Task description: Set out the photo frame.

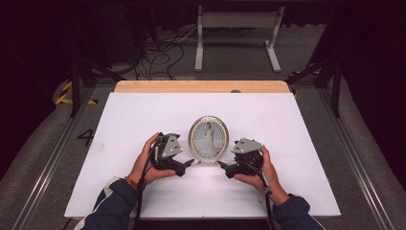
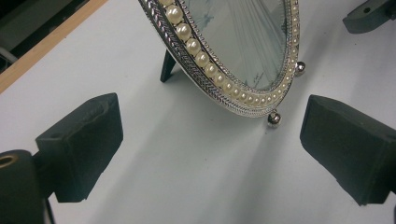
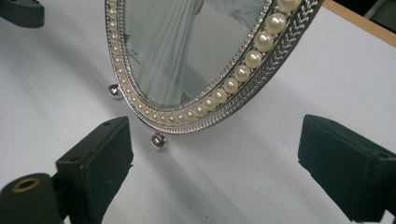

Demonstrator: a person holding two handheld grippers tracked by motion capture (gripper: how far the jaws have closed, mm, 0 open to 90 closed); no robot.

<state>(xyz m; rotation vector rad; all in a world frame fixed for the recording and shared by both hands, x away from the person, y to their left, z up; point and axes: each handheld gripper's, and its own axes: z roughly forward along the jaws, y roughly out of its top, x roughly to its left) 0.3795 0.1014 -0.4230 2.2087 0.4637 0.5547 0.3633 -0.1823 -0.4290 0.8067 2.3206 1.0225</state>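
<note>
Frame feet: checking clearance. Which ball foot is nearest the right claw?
The foot beside the left jaw of the right claw, in the right gripper view; the other foot sits farther back.

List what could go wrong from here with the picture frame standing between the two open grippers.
The oval picture frame stands upright on two small ball feet and a thin back strut, so a nudge from the left gripper or the right gripper could tip it. A hard pinch might mar its pearl rim. On the smooth white tabletop it may slide.

Bare white table (image 1: 143,110) all round; sole obstacle (mid-table) the upright oval frame (image 1: 208,139).
</note>
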